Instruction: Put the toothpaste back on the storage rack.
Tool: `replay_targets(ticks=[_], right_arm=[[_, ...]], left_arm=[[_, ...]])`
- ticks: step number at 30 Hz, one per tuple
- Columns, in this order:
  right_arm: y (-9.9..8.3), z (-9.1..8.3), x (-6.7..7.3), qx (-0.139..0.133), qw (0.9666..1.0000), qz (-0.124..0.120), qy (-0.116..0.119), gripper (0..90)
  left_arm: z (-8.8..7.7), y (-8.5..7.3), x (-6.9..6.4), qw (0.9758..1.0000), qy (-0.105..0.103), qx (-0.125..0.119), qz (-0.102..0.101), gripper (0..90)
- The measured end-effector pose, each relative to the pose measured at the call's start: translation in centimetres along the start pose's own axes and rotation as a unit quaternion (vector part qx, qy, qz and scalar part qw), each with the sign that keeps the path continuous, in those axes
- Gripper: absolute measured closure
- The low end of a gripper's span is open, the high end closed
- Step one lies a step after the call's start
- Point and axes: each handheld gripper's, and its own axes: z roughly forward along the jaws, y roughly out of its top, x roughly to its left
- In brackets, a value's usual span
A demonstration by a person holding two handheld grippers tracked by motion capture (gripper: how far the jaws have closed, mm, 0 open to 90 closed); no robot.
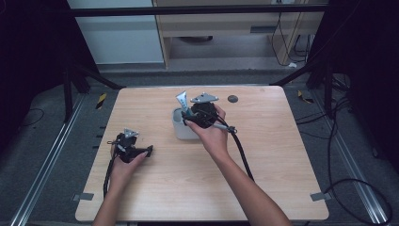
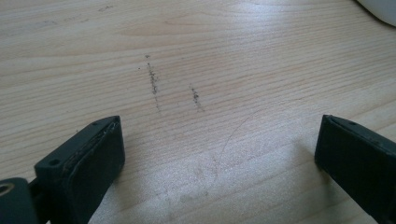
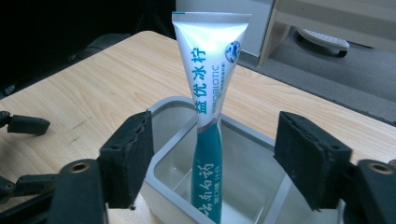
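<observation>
Pale wooden table [image 1: 263, 155] carries a white container [image 3: 163, 172] with a toothpaste tube [image 3: 210, 93] standing upright inside (crimped end up). Right gripper [image 3: 215, 154] straddles it, jaws apart, untouching; left gripper [image 2: 219, 154] rests open, well left of the container.

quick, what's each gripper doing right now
Left gripper: open, holding nothing, over bare table.
Right gripper: open, pads clear of the toothpaste tube standing in the container.

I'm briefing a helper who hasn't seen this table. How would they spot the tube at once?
On the wooden table, look near the middle of its far half for a grey square container. The tube stands in it, flat crimped end up: white on top, teal below, with printed lettering, and the only tall thing there.
</observation>
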Motion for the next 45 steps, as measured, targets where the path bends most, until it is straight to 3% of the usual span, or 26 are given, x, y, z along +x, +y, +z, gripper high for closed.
replay_targets(ticks=[9, 16, 25, 35, 45], right_arm=[[0.1, -0.5, -0.8, 0.021, 0.9998, 0.004, 0.007, 18.1], [0.1, -1.9, -1.1, 0.032, 0.9995, -0.001, 0.001, 13.6], [0.4, -3.5, -1.4, 0.038, 0.9991, -0.004, 0.017, 11.1], [-0.2, -5.1, -2.5, 0.044, 0.9988, -0.023, 0.003, 9.3], [-1.0, -5.9, -3.8, 0.05, 0.9985, -0.023, -0.002, 9.2]], left_arm=[[0.0, 0.0, 0.0, 1.0, 0.0, 0.0, 0.0, 0.9], [0.0, 0.0, 0.0, 1.0, 0.0, 0.0, 0.0, 0.8], [0.0, 0.0, 0.0, 1.0, 0.001, 0.001, 0.0, 0.8], [0.0, 0.0, 0.0, 1.0, 0.001, 0.001, 0.0, 0.9], [0.0, 0.0, 0.0, 1.0, 0.001, 0.001, 0.0, 0.8]])
